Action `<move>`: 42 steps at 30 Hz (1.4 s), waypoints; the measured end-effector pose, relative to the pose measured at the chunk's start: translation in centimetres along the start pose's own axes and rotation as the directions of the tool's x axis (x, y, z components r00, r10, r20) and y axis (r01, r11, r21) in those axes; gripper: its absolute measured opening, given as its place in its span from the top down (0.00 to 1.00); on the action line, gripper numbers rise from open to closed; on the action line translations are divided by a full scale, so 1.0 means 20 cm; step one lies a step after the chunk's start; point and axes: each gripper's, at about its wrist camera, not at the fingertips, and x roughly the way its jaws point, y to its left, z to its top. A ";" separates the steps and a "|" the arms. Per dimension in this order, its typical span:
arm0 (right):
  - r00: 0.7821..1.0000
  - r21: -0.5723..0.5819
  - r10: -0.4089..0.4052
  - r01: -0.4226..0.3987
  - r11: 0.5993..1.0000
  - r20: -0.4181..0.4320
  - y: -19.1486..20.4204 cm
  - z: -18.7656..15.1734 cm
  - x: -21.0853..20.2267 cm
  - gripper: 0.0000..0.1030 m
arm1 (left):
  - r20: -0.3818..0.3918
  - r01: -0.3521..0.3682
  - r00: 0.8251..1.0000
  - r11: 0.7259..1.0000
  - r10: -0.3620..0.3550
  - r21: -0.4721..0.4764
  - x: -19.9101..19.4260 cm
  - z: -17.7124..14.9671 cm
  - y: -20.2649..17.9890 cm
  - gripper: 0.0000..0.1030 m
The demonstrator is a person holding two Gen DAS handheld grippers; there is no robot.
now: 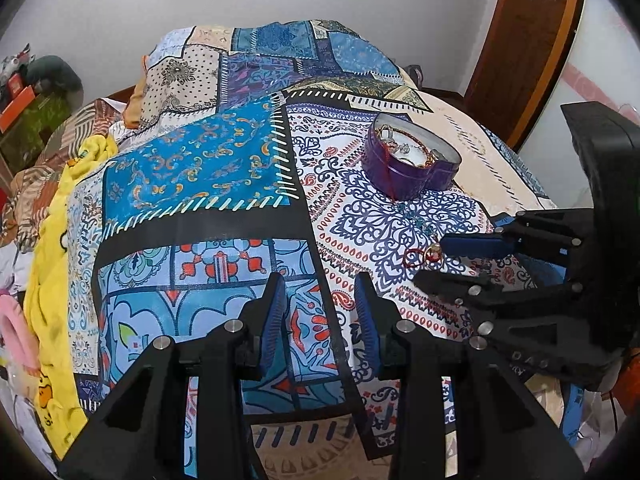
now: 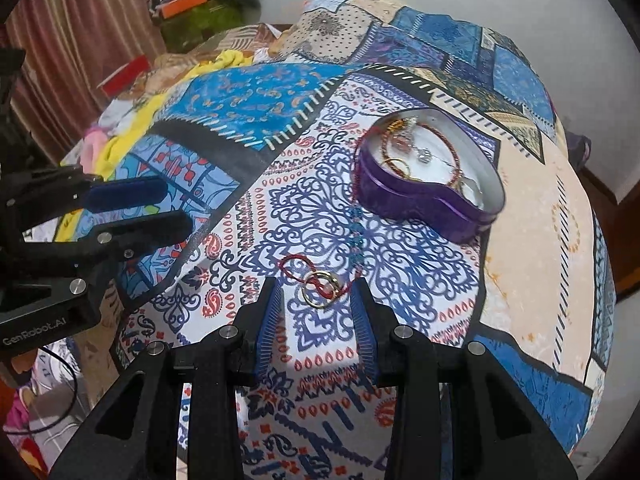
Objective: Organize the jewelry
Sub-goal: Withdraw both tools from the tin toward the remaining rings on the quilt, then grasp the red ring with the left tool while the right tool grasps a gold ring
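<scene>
A purple heart-shaped tin (image 2: 424, 196) lies open on the patterned bedspread and holds several bangles and earrings; it also shows in the left wrist view (image 1: 404, 168). A red bangle with gold rings (image 2: 318, 282) lies on the cloth between the tips of my right gripper (image 2: 316, 300), which is open around it. A blue beaded chain (image 2: 357, 232) runs from there toward the tin. My left gripper (image 1: 320, 300) is open and empty over the blue patches, left of the jewelry (image 1: 420, 257).
The bedspread (image 1: 224, 168) covers a domed mound. Yellow and pink clothes (image 1: 52, 280) lie at its left edge. A wooden door (image 1: 524, 44) stands at the back right. Orange and green boxes (image 2: 188, 4) sit by the curtain.
</scene>
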 end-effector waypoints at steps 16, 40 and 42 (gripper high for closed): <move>0.998 0.023 0.011 -0.013 1.000 0.058 -0.04 -0.03 -0.07 0.84 | -0.049 0.062 0.997 0.998 -0.061 0.014 0.09 0.02 -0.10 0.66; 0.990 0.190 0.006 -0.033 0.981 0.140 -0.31 -0.10 -0.19 0.84 | -0.069 0.097 0.993 0.992 -0.091 0.077 0.22 0.07 -0.26 0.83; 0.990 0.189 0.008 -0.035 0.981 0.143 -0.31 -0.10 -0.20 0.84 | -0.068 0.102 0.993 0.992 -0.097 0.070 0.22 0.07 -0.26 0.94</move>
